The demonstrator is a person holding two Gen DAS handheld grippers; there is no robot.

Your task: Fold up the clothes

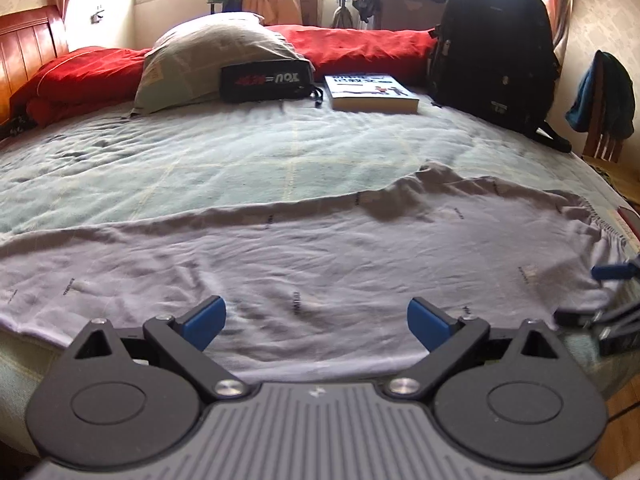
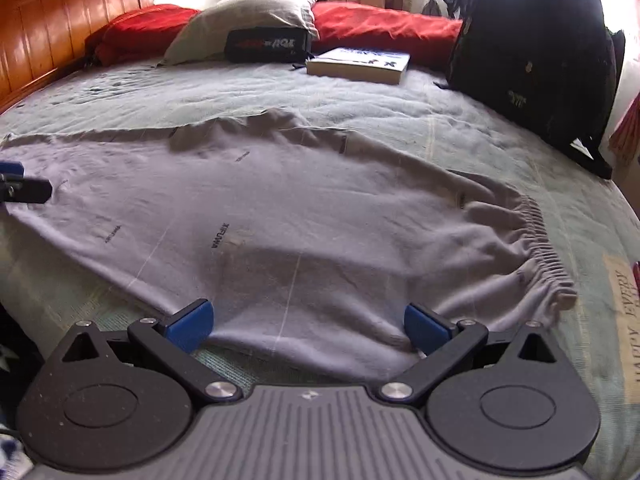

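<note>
A grey garment [image 1: 280,256] with small dark printed words lies spread flat on the pale green bedsheet [image 1: 200,160]. Its gathered elastic waistband [image 2: 540,252] is at the right end. My left gripper [image 1: 316,322] is open just above the garment's near edge, with nothing between its blue pads. My right gripper [image 2: 308,326] is open too, over the near edge of the same garment [image 2: 280,208] close to the waistband. Each gripper shows at the edge of the other's view: the right one [image 1: 608,280], the left one [image 2: 20,184].
At the far side of the bed lie a grey pillow [image 1: 216,56], a black pouch [image 1: 266,80], a book [image 1: 370,94], a red quilt [image 1: 360,46] and a large black backpack [image 1: 496,52]. A wooden headboard [image 2: 60,32] stands at the left. A chair with clothing [image 1: 604,96] is at the right.
</note>
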